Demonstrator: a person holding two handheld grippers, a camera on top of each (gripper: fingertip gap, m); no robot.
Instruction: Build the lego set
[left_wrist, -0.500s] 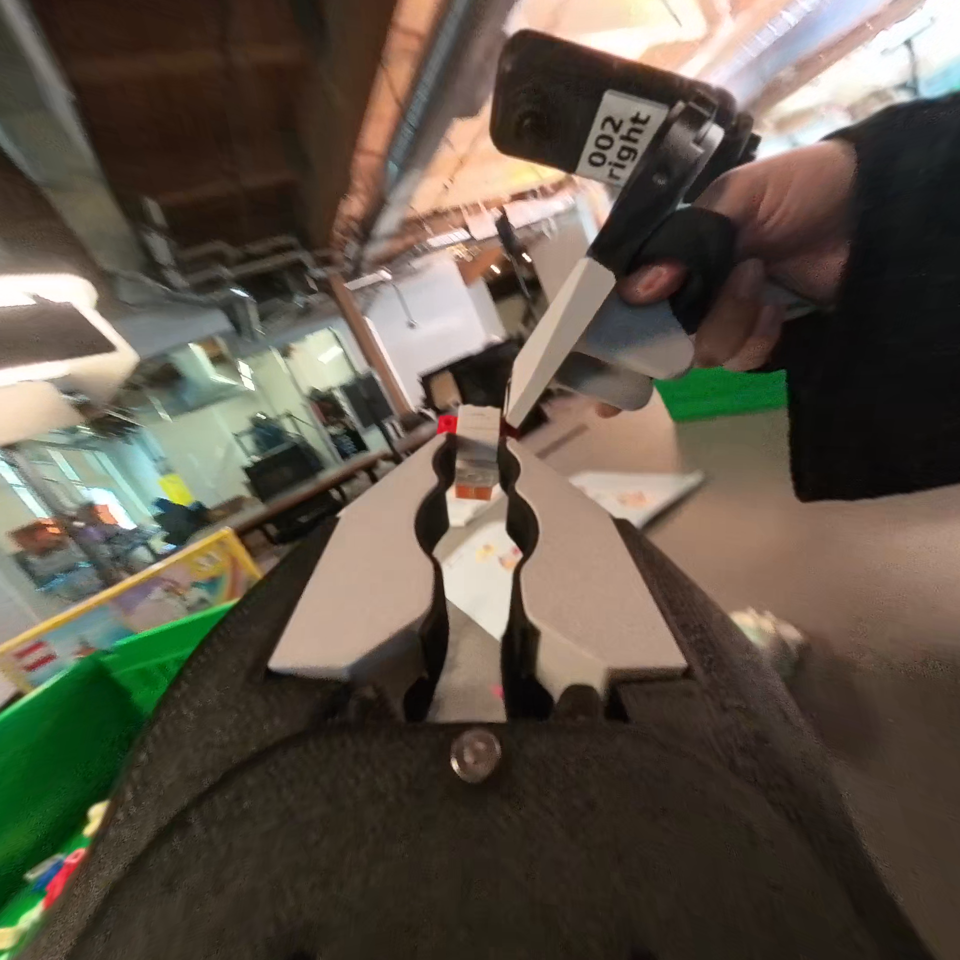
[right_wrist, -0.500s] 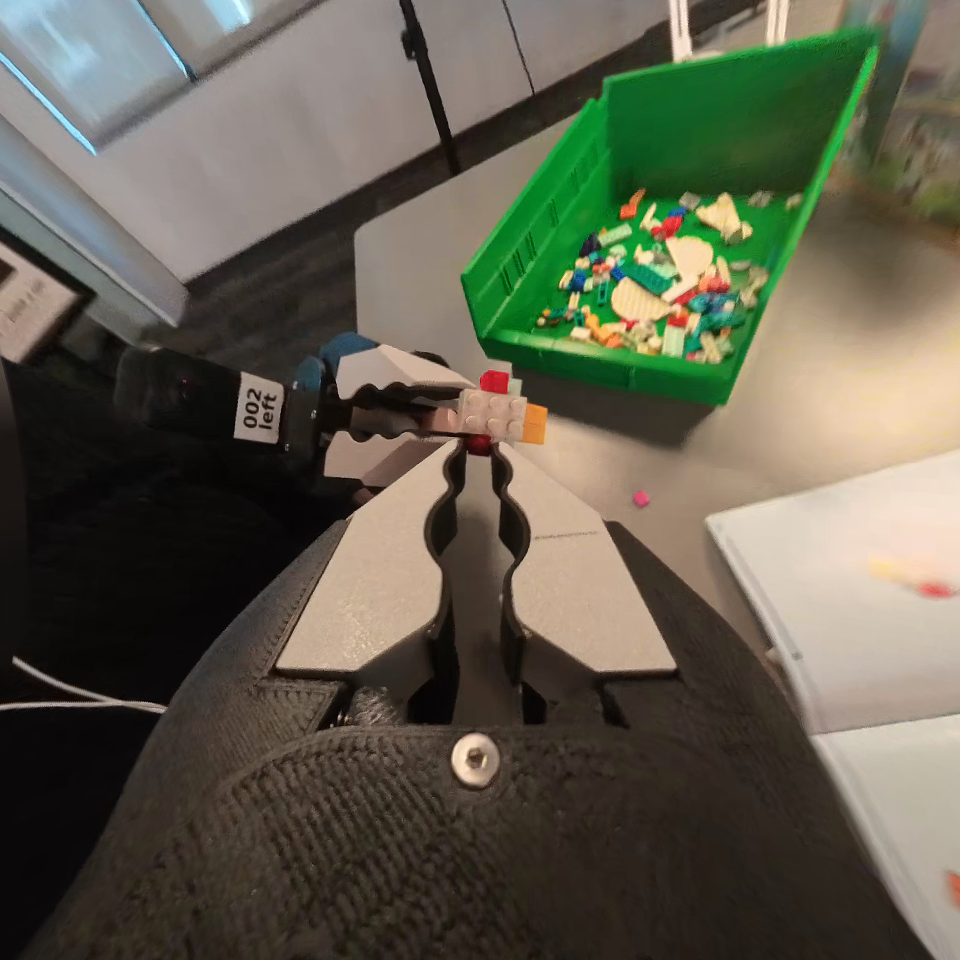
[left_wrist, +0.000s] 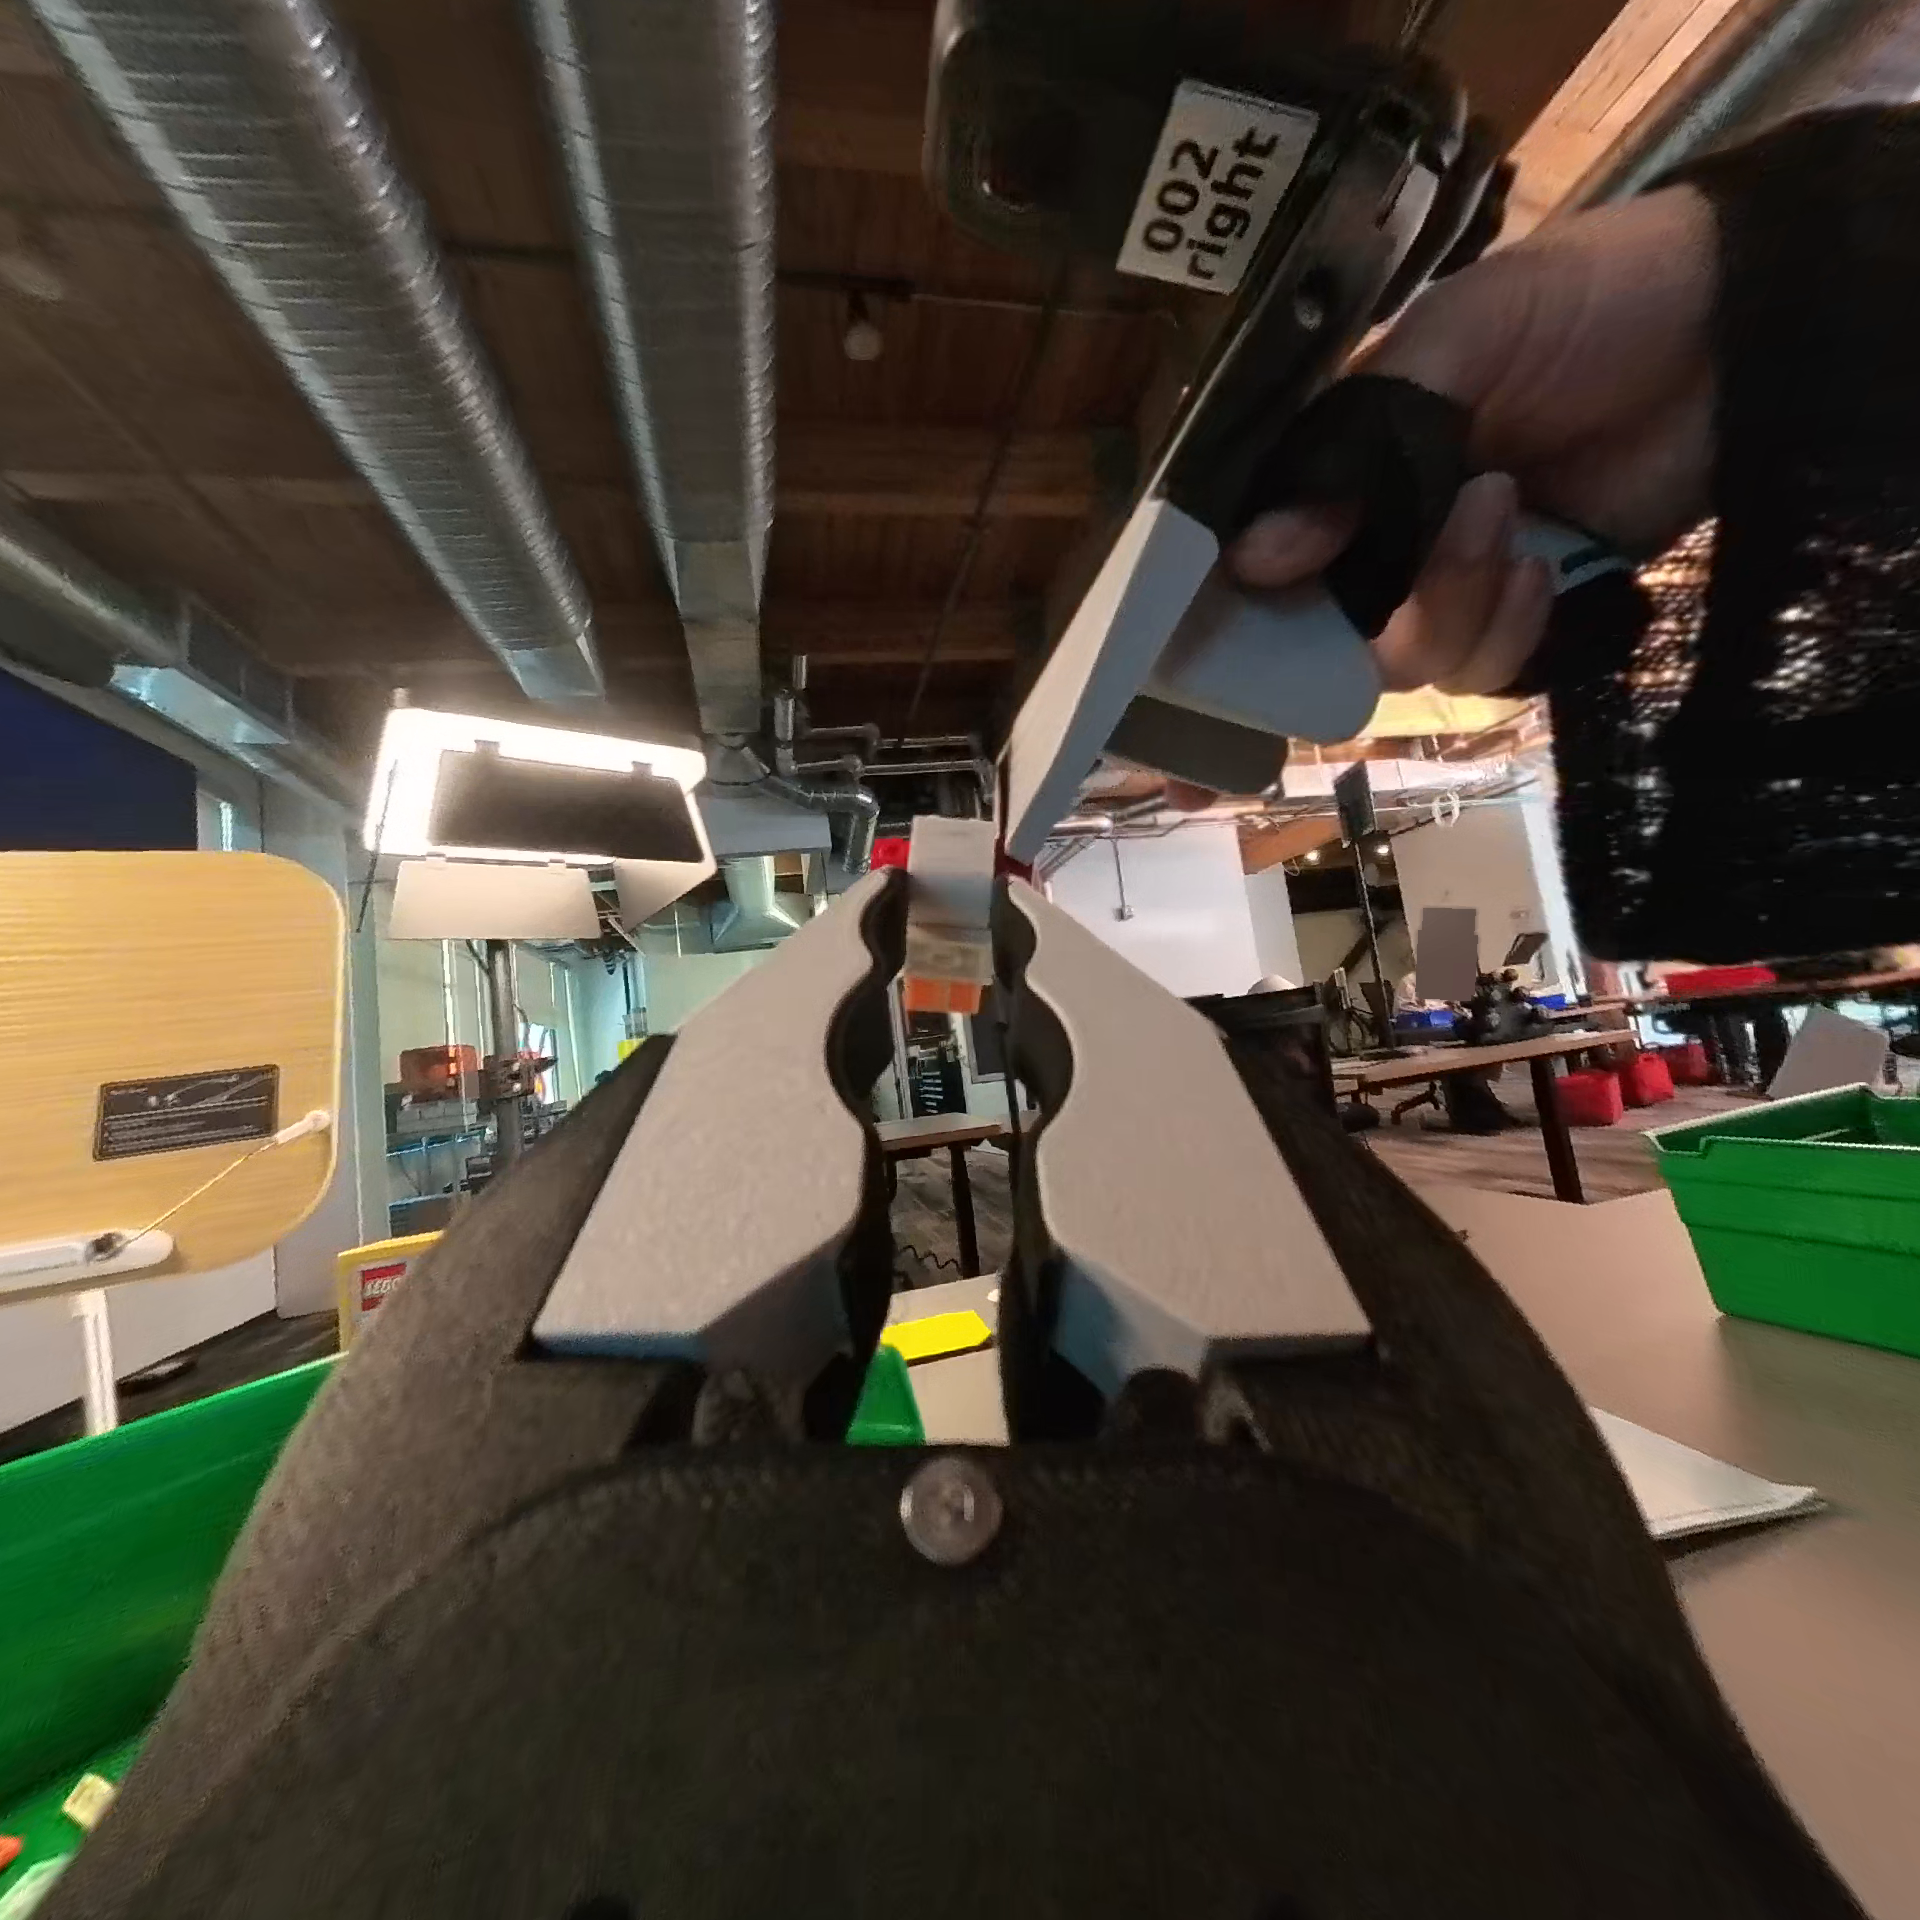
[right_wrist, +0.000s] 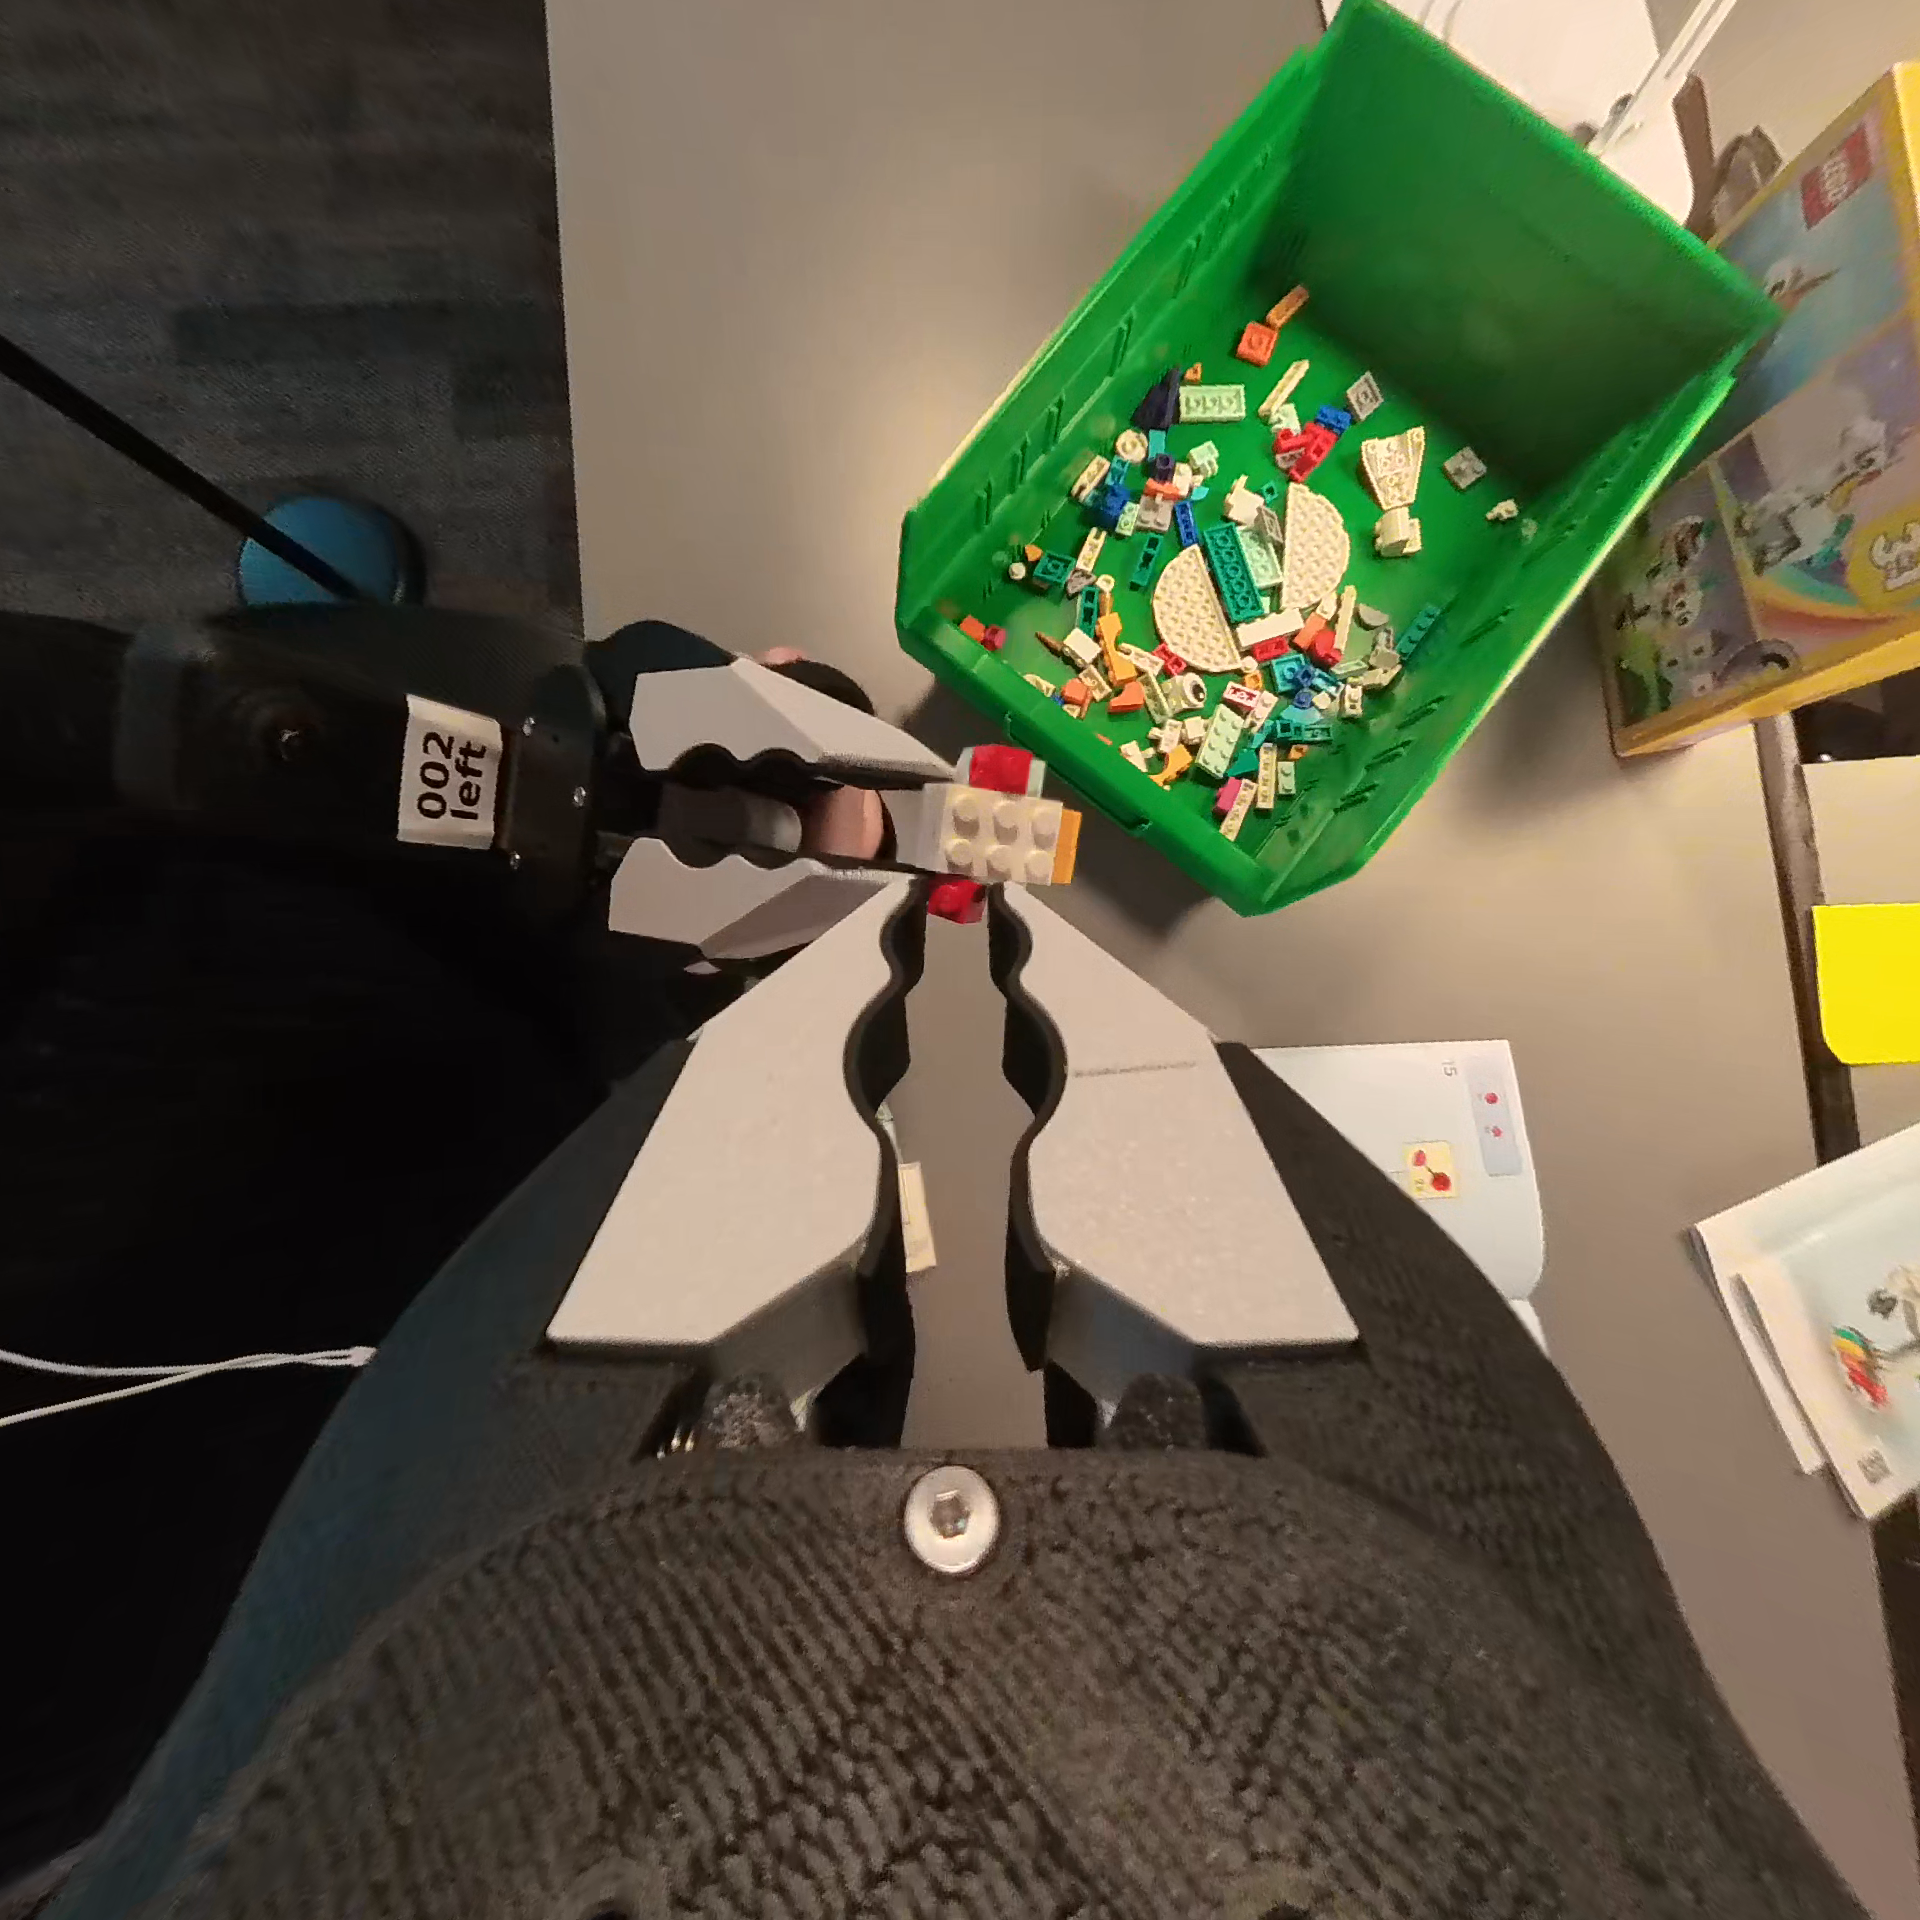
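- Left gripper (right_wrist: 914, 821) is clamped on the small brick assembly (right_wrist: 1003, 831) — white studded block, orange piece at its far end, red piece on the upper side. Held up in the air above the table edge, near corner of the green bin (right_wrist: 1621, 260) just behind it.
- Right gripper (right_wrist: 951, 904) comes in from below in its own view, fingers narrowed on a small red piece (right_wrist: 956, 900) pinched right at the tips. That piece sits against the underside of the white block; whether it's seated or only touching, can't tell.
- From the left wrist view: assembly (left_wrist: 948, 914) sits between the left fingertips, and the right gripper's finger (left_wrist: 1091, 686) slants down to its right edge with a sliver of red at the tip.
- Step in hand, as I read it: mating the red piece onto the held assembly — mid-press.
- Next move likely calls for a straight push along the stud axis while the left grip resists; any twist and the small piece could pop out of the tips or skew.
- Then right fingers need to ease apart without dragging the piece back off.
- Spare parts are loose in the bin; instruction booklet (right_wrist: 1455, 1143) lies open on the table (right_wrist: 727, 312) to the right, set box (right_wrist: 1787, 468) beyond the bin.
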